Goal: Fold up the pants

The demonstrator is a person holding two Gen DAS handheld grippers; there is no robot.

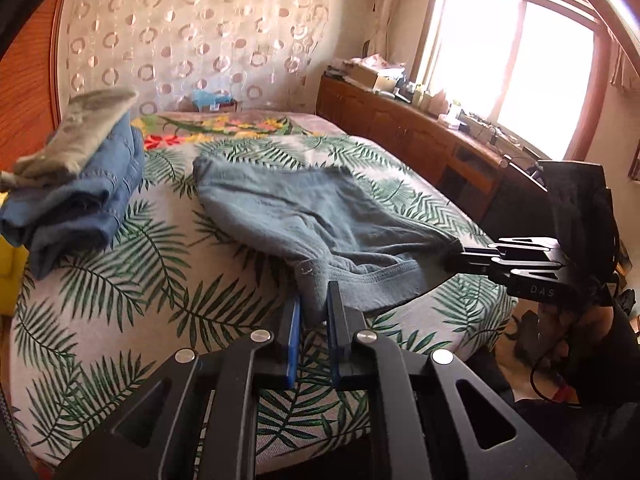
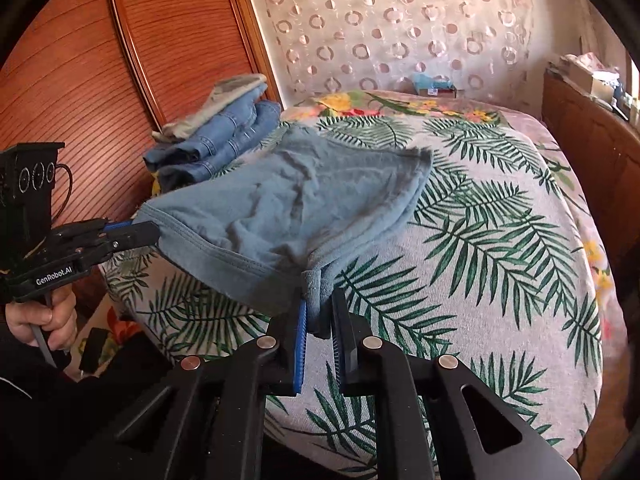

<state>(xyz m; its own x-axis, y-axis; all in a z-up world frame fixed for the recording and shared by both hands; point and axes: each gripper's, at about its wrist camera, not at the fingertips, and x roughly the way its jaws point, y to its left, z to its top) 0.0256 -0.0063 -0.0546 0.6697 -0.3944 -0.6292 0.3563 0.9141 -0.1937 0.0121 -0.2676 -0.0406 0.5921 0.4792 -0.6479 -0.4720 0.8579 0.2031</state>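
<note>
Between my two tongs hang the blue pants (image 1: 320,216), soft, light and limp, waistband pinched by the left gripper (image 1: 314,312) and right gripper (image 2: 320,312), far end apparently trailing on the bed (image 2: 500,240); I grip hems only.

Wall: covered by a sheer curtain (image 1: 192,32) patterned with rings.
Window: (image 1: 516,60) bright daylight is let in.
Furniture: a wooden cabinet (image 1: 400,128) is set under the window; a wooden wardrobe (image 2: 100,60) beside the bed (image 2: 500,208).
</note>
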